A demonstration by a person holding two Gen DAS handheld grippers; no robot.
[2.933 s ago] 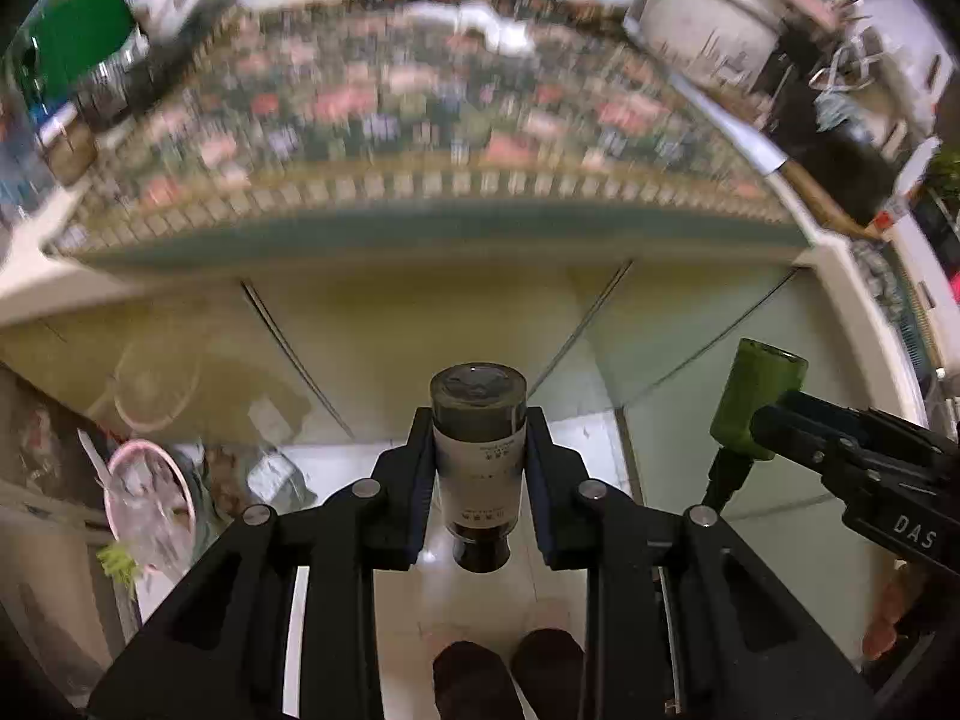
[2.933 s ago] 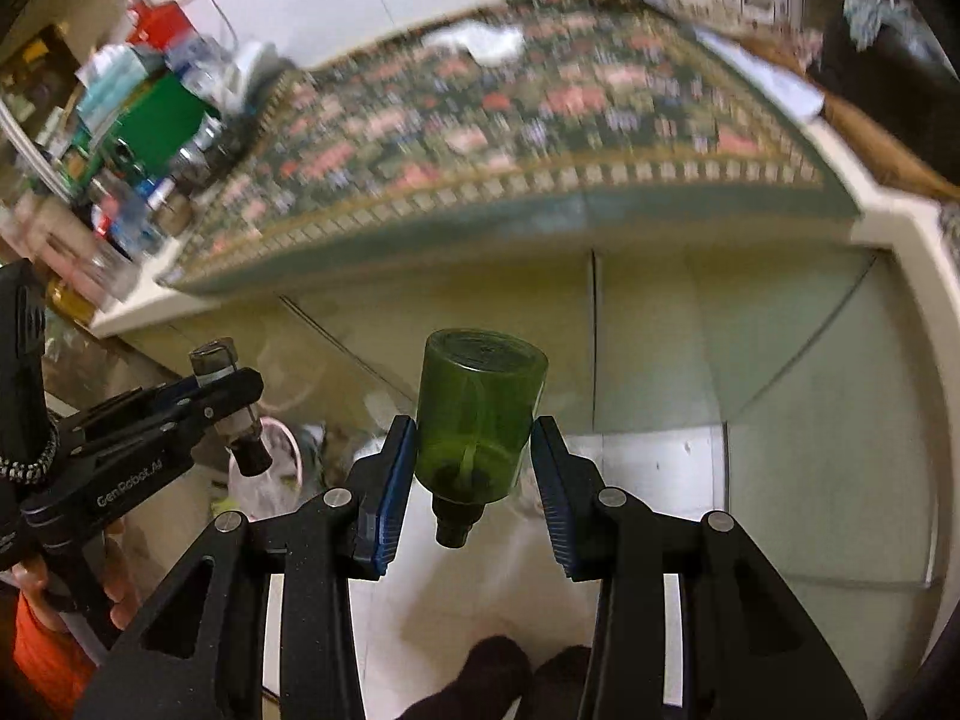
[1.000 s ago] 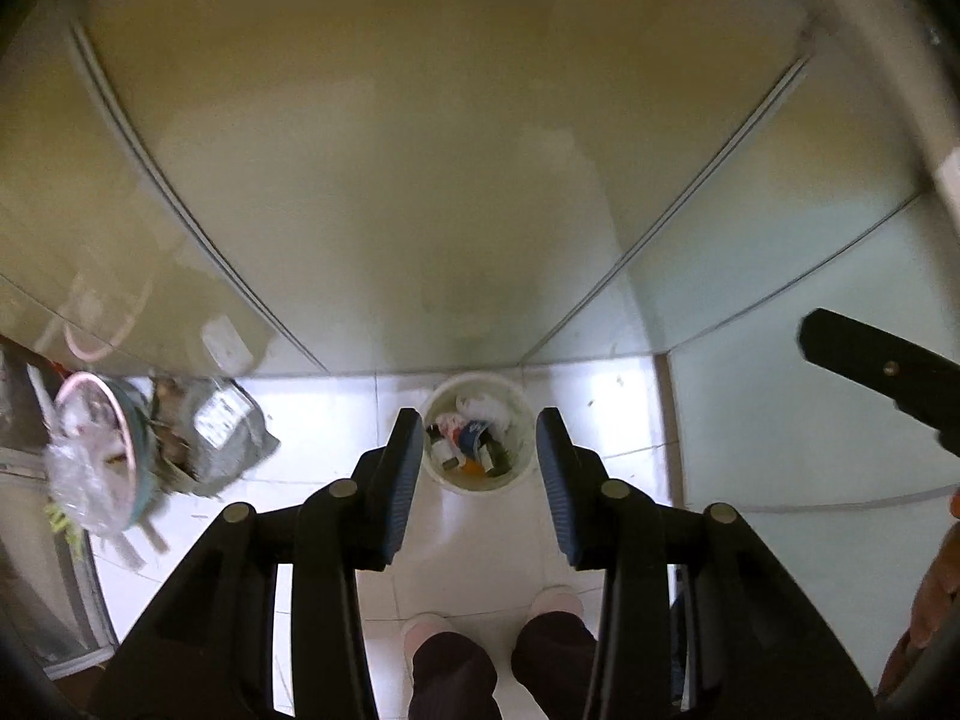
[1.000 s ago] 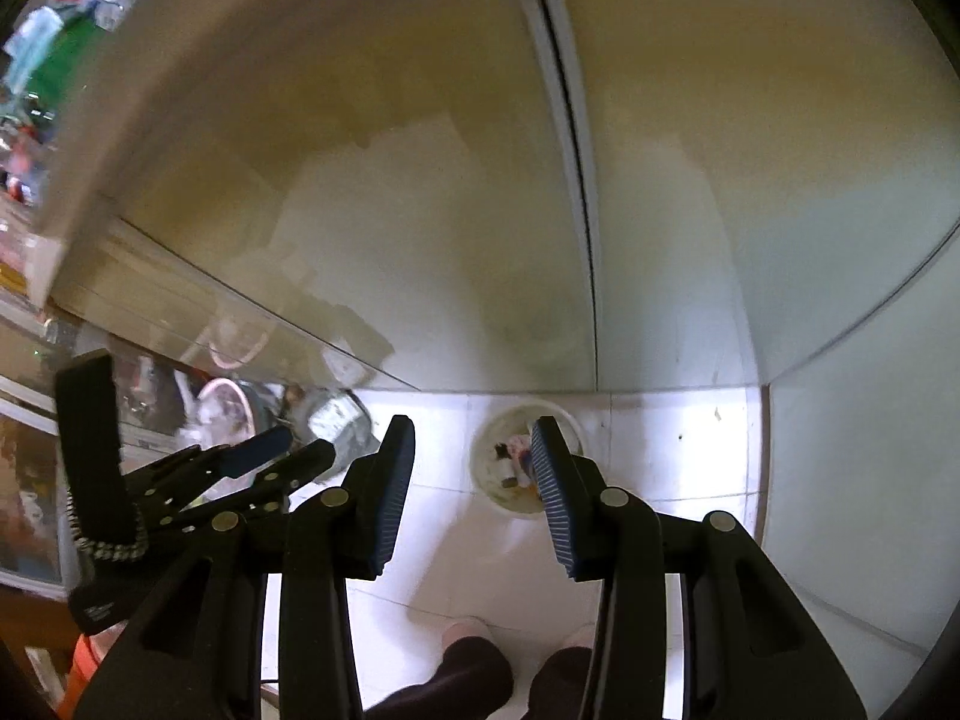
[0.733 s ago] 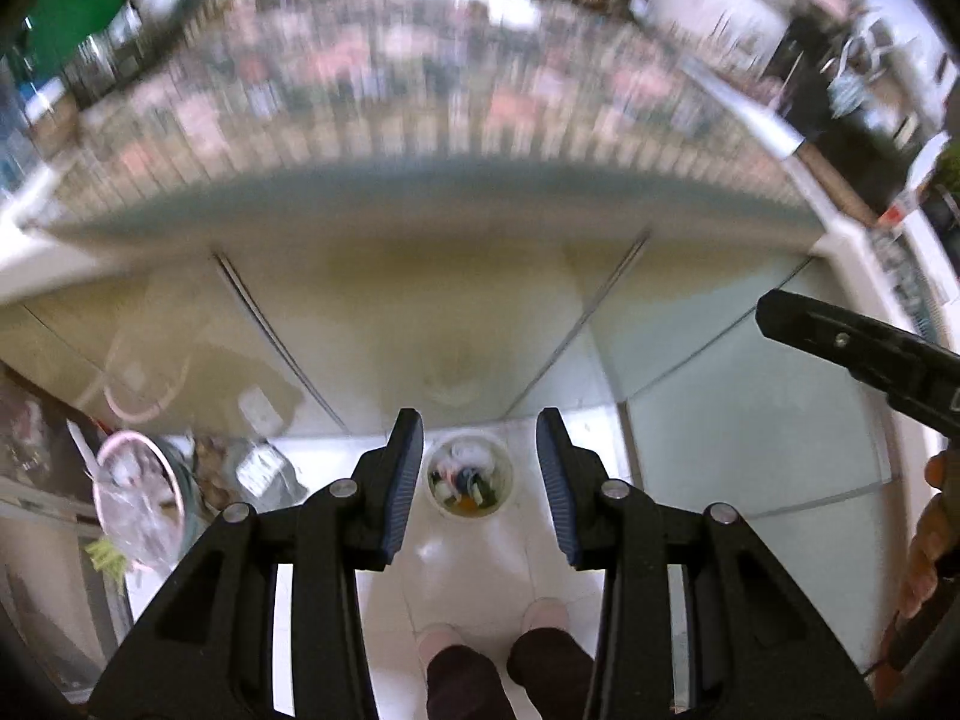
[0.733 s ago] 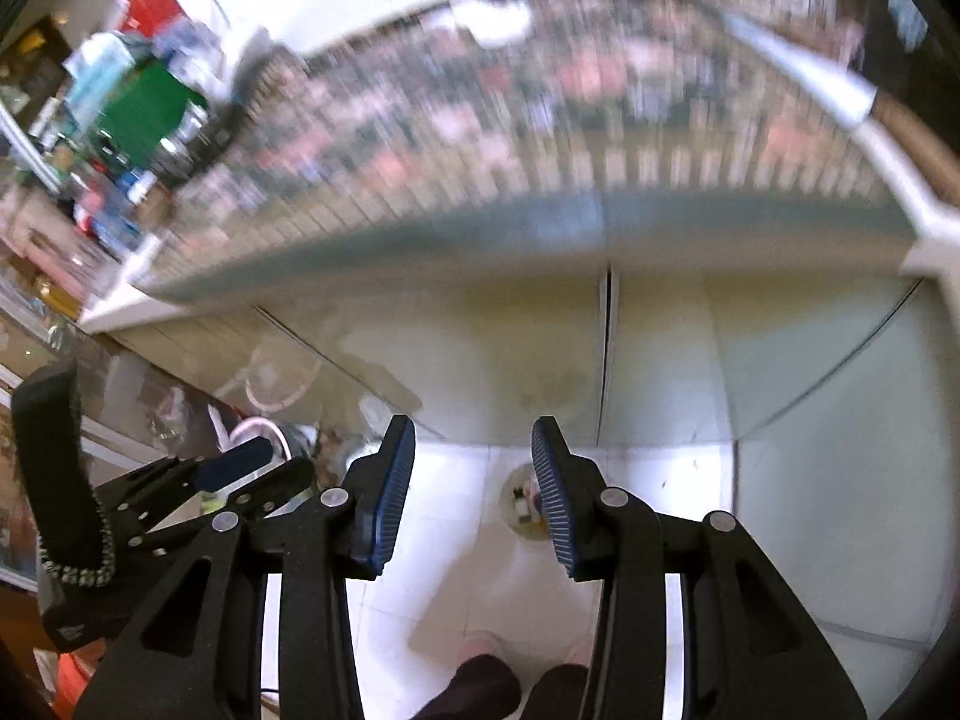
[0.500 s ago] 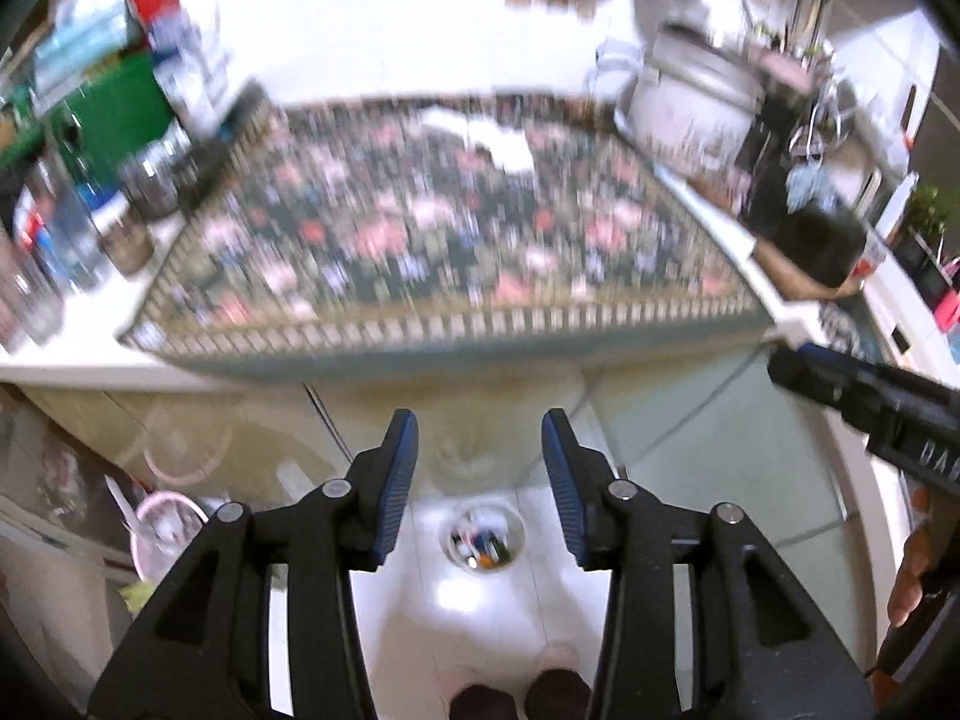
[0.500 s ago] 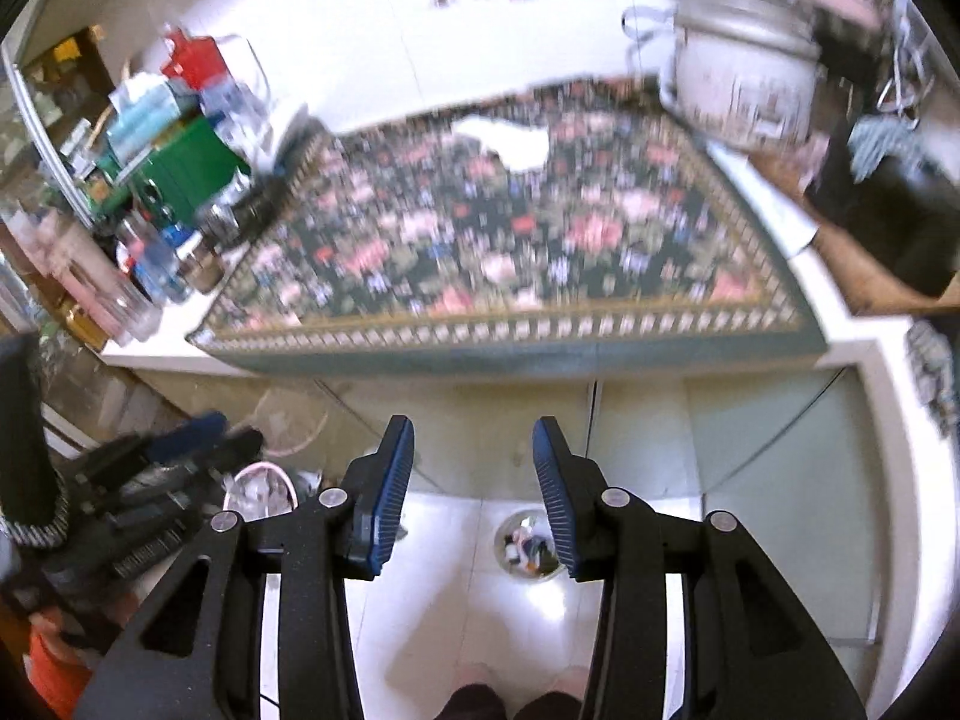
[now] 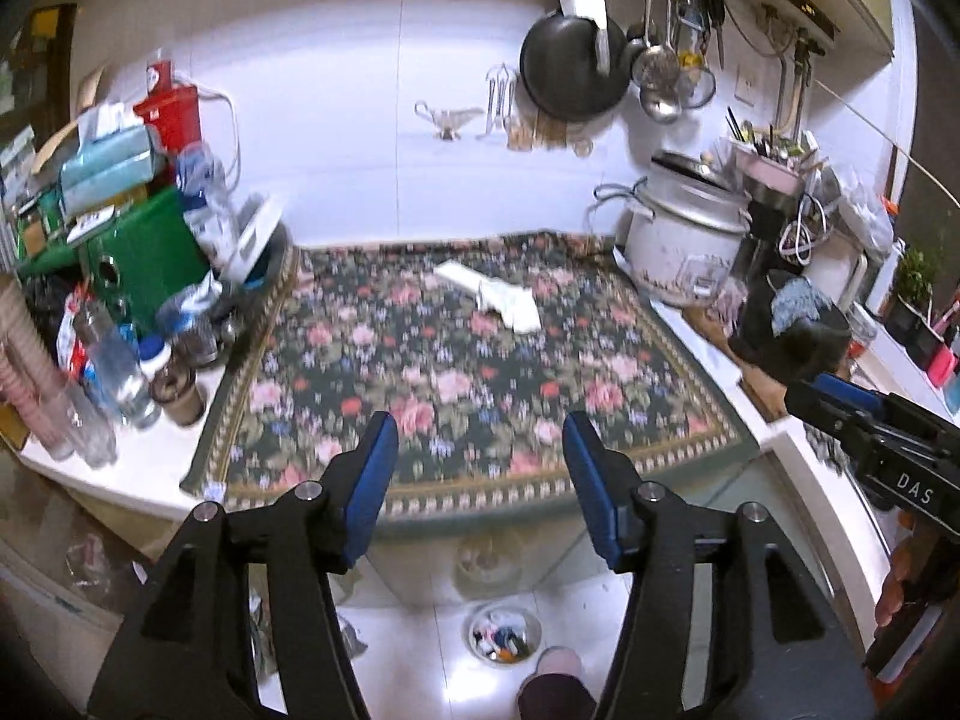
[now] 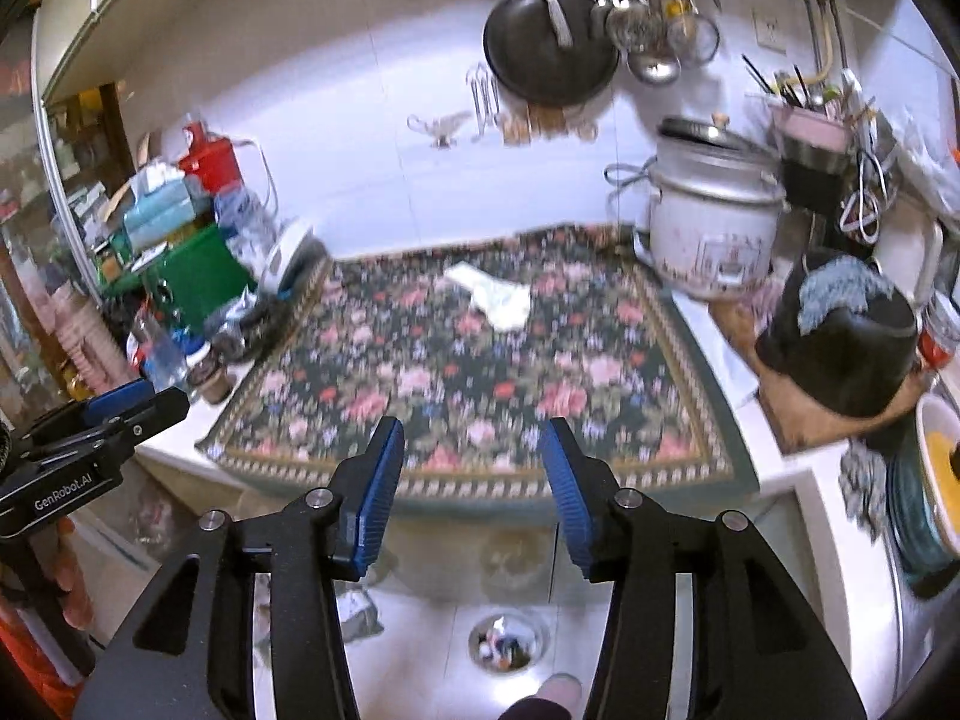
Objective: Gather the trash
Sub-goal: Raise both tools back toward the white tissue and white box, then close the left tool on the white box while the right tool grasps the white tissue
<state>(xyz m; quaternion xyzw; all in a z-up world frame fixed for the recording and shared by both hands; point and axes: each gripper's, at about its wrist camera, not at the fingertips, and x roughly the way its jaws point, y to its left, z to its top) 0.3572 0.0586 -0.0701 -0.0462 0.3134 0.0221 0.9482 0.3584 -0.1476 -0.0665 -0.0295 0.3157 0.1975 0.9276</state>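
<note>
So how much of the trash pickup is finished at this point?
The bin on the floor already holds several items. Nothing is in hand: the left gripper and right gripper are both open and empty. One crumpled white paper lies on the floral mat, apparently the next pickup.

Dark green mat (image 9: 468,360) with pink and red roses and a gold striped border covers the white counter (image 9: 144,462), and a white crumpled paper (image 9: 510,303) sits on it. Black grippers, left (image 9: 480,468) and right (image 10: 471,468), show blue ribbed pads (image 9: 375,474). Green box (image 9: 144,258), red container (image 9: 171,114), white rice cooker (image 10: 711,222), black pan (image 10: 549,51); the white bin (image 9: 504,630) holds mixed colours, too blurred to sort.
</note>
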